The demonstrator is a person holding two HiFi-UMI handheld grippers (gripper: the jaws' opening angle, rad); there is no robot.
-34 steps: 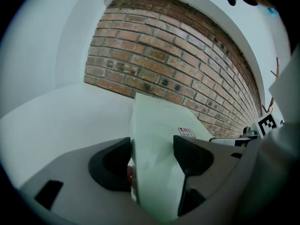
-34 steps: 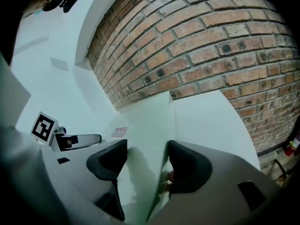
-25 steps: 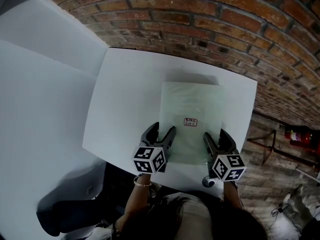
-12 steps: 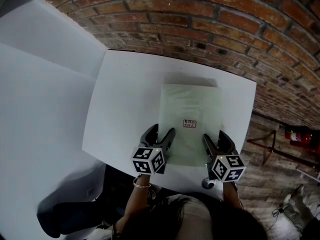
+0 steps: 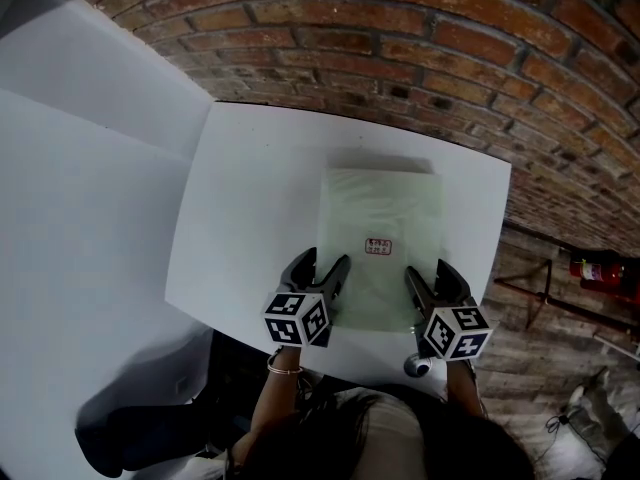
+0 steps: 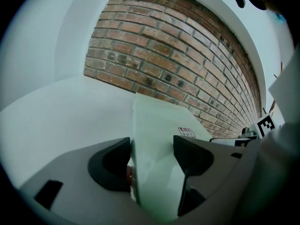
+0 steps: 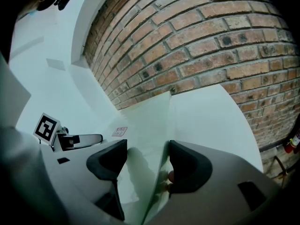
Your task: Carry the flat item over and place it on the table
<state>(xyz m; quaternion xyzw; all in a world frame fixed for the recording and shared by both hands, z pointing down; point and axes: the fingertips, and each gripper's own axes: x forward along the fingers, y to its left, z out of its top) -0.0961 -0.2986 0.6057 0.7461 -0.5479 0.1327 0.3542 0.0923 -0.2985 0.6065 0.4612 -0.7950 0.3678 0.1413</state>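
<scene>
A thin, pale green flat sheet (image 5: 380,208) with a small red-printed label (image 5: 379,247) lies on the white table (image 5: 250,188), near its right side. My left gripper (image 5: 322,266) stands open at the sheet's near left corner, its jaws either side of the left edge. My right gripper (image 5: 432,273) is open too, straddling the right edge at the near right corner. In the left gripper view the sheet (image 6: 159,125) runs between the spread jaws of the left gripper (image 6: 151,156). The right gripper view shows the sheet (image 7: 145,116) between the parted jaws of the right gripper (image 7: 146,161).
A brick wall (image 5: 450,38) runs along the table's far edge. A large white panel (image 5: 70,218) stands to the left. Right of the table, lower down, are a wooden floor and a red fire extinguisher (image 5: 598,271). The table's near edge is just under the grippers.
Almost nothing differs. The sheet and both grippers sit a few pixels lower in the view, with the jaws spread the same.
</scene>
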